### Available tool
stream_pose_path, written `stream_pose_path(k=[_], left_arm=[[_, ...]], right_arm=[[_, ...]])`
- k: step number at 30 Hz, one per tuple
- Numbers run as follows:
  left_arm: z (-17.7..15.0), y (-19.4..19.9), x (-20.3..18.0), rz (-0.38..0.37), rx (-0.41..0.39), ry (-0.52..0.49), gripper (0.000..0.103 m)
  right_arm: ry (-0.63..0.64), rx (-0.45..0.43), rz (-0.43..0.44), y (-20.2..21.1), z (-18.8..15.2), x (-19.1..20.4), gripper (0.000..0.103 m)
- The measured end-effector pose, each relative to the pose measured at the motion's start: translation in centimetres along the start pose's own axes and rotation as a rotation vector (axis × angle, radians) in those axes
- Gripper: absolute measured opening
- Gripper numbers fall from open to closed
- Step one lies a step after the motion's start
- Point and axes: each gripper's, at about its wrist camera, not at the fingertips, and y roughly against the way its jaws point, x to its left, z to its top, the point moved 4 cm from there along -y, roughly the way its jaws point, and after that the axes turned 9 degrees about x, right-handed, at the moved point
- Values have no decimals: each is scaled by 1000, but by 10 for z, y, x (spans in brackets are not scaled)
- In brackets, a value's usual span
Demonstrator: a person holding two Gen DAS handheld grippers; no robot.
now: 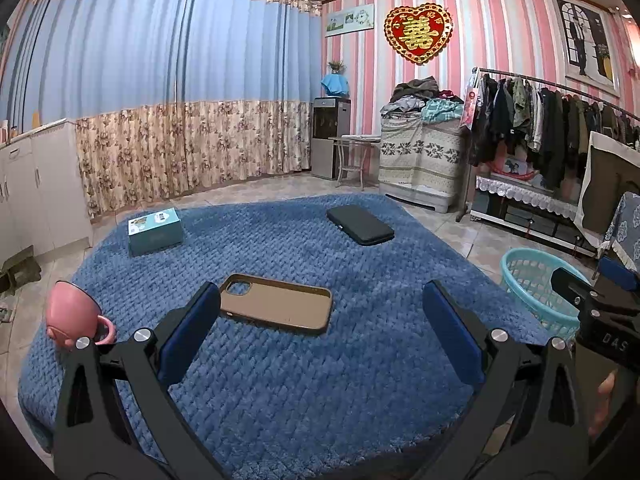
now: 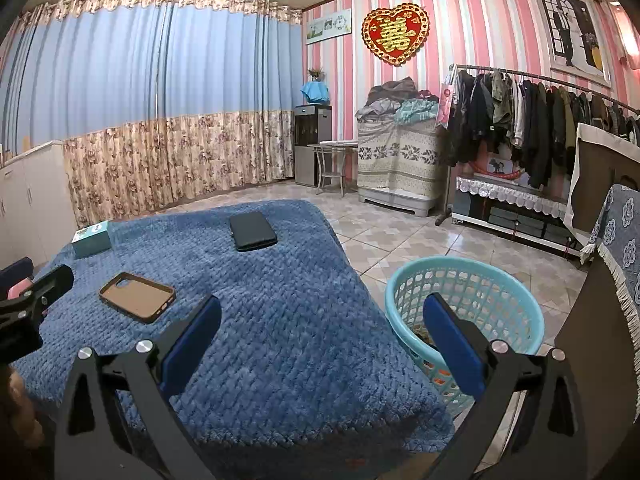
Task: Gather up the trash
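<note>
Blue plush covers the table (image 1: 280, 380) in front of you, and both tools hang above it with nothing between their pads: your left tool (image 1: 320, 332) is spread wide, your right tool (image 2: 322, 344) just as wide. What counts as trash is my guess, but the brown phone case (image 1: 276, 303) is the nearest candidate; it lies flat and open side up, straight ahead of the left tool and just beyond its fingertips, long axis running across your view from left to right, camera cutout at the left end. That makes your left hand the nearer one, and you would probably turn the tool to close across the case's short side. From the right tool the same case sits well off to the left. Farther back lie a black pouch (image 1: 360, 225) and a teal box (image 1: 155, 231), well apart from each other, and a pink cup (image 1: 74, 314) stands at the left edge beside the left tool. The turquoise basket (image 2: 466, 316) sits on the floor off the table's right edge, directly under the right tool's right finger. Something small lies at the basket's bottom, but that finger covers most of it and I cannot make it out.
</note>
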Motion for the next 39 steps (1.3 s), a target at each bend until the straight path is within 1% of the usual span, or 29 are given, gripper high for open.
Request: stream_pose_path(k=[39], left_arm=[[0, 1, 2, 7, -9, -12, 98]], right_arm=[[-2, -2, -1, 0, 0, -1, 99]])
